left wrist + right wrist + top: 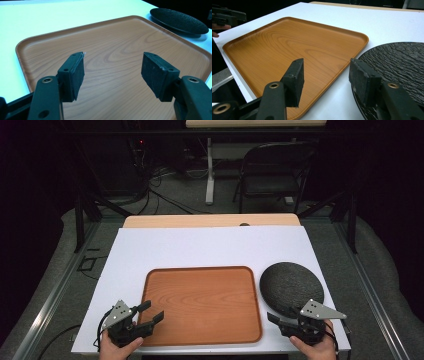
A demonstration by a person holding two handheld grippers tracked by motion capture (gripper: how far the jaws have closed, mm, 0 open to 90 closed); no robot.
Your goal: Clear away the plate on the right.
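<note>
Nothing yet moved: both grippers, left (150, 312) and right (278, 319), released and empty, tray (202, 270) bare, plate (291, 287) at three o'clock untouched.

High view: fixed above near side of desk (210, 245), facing forward and down, far enough to take in whole white desk top plus floor and chair (272, 170) behind.

Left gripper view: rides on left gripper (112, 71), low and close over near left part of tray (120, 50), looking across it toward plate (178, 20).

Right gripper view: rides on right gripper (325, 77), low and close, between tray (287, 42) and plate (402, 62), facing toward left gripper (227, 15).

All three views share tray (202, 302) and plate (291, 287).
</note>
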